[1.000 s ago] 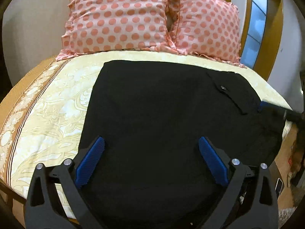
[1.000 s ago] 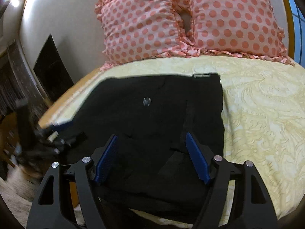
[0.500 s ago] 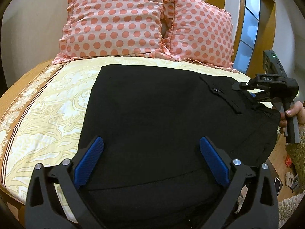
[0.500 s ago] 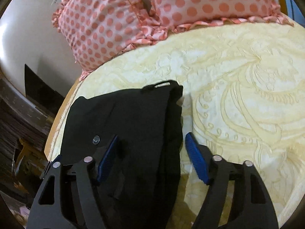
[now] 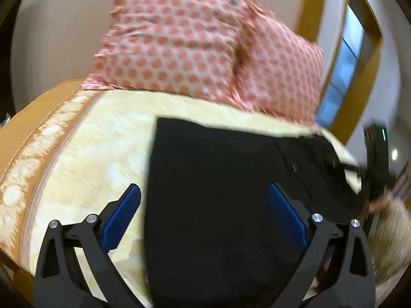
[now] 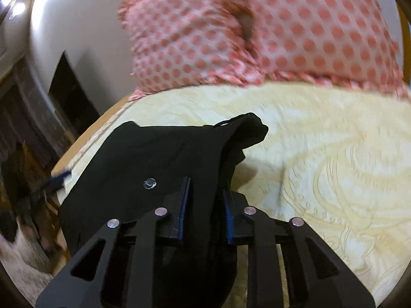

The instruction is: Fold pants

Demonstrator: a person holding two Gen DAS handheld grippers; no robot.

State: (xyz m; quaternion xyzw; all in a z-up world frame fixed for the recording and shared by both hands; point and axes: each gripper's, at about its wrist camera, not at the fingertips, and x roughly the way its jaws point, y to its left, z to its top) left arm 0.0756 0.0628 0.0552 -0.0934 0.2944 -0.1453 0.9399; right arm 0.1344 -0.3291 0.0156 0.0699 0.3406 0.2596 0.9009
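Black pants lie spread on the cream bedspread. My left gripper is open above their near edge, its left pad over the bedspread and its right pad over the cloth. In the right wrist view the pants have a silver button showing. My right gripper is shut on a bunched fold at the pants' right edge. The right gripper also shows at the right side of the left wrist view, blurred.
Two pink polka-dot pillows stand at the head of the bed, also in the right wrist view. The bed's left edge has an orange border. A window is at the right. Dark furniture stands left of the bed.
My right gripper has closed on the pants' right edge and bunched the cloth. My left gripper has shifted left, so its left pad is over the bedspread.
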